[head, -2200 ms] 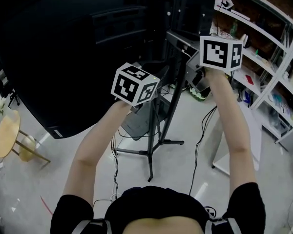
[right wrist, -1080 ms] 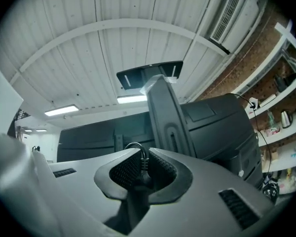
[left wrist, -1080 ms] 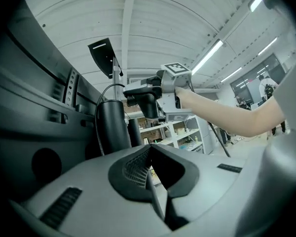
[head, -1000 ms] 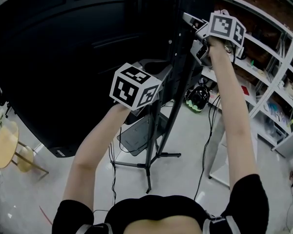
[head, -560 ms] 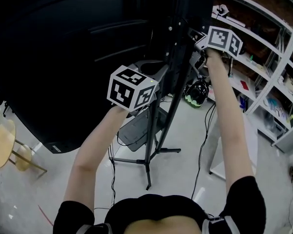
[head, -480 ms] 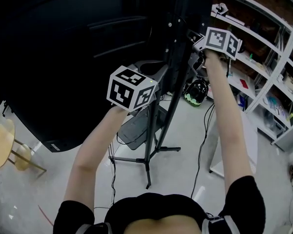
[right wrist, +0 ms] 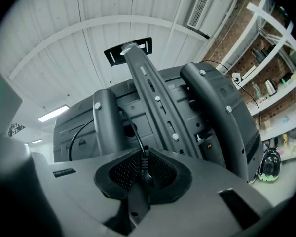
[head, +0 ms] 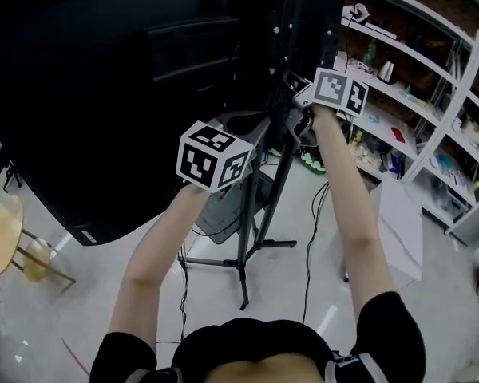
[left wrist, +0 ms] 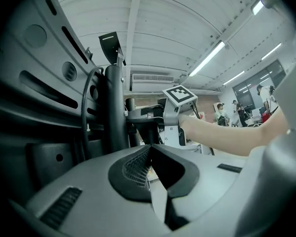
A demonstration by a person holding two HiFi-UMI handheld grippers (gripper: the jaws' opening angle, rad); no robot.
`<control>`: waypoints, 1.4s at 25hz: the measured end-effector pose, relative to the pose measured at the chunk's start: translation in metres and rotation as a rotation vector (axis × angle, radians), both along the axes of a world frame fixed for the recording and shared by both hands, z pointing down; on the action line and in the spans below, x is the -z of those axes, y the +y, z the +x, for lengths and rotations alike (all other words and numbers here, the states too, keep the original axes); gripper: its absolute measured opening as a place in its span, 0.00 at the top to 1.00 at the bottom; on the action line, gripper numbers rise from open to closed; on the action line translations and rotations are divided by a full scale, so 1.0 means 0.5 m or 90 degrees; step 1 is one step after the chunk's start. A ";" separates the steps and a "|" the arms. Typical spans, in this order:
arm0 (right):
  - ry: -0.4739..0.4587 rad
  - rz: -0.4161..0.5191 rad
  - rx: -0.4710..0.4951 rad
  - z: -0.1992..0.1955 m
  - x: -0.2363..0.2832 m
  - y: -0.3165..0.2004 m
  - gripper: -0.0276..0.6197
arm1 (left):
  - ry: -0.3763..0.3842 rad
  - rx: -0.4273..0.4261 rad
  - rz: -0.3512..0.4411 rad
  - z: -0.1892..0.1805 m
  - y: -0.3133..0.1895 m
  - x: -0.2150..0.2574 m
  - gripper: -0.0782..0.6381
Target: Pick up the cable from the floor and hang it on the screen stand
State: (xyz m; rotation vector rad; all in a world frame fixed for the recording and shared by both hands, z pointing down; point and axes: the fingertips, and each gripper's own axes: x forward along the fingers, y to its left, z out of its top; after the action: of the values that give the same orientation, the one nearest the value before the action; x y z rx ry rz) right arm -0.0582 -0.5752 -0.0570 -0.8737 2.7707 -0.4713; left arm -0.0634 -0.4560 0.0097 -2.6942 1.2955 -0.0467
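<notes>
Right gripper view shows the right gripper [right wrist: 144, 174] clenched on the cable [right wrist: 137, 135] at its plug end. The thin black cord rises out of the pads and curves off behind a post of the stand [right wrist: 155, 100]. So this end is up at the back of the screen's mount, while in the head view the rest trails down toward the floor; I cannot see it draped over anything yet. The left gripper [left wrist: 150, 164] has its jaws pressed together on nothing, close to the stand's upright.

The cable looks light and limp — it will likely sag and swing rather than keep a shape. Its jacket seems smooth, so a loose pinch could let it slide. The moulded plug is the thicker, stiffer part and the safer place to hold. For hanging, a second hold further along the cord would probably help — enough slack to form a loop over a bracket.
</notes>
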 end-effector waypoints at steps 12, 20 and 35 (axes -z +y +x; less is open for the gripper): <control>-0.113 0.008 -0.024 0.023 0.019 0.023 0.85 | -0.007 0.016 0.005 -0.010 0.049 -0.013 0.88; -0.189 0.006 -0.044 0.077 0.038 0.032 0.71 | -0.009 0.021 0.009 -0.007 0.071 -0.011 0.88; -0.159 -0.054 0.027 0.118 -0.071 0.170 0.72 | -0.004 0.016 -0.017 0.064 0.141 -0.050 0.88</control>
State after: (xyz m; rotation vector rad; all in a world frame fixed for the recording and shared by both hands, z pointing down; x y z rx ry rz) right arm 0.0009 -0.4904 -0.0214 -0.7208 2.5607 -0.6611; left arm -0.0314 -0.3853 0.0350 -2.6981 1.3373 -0.0755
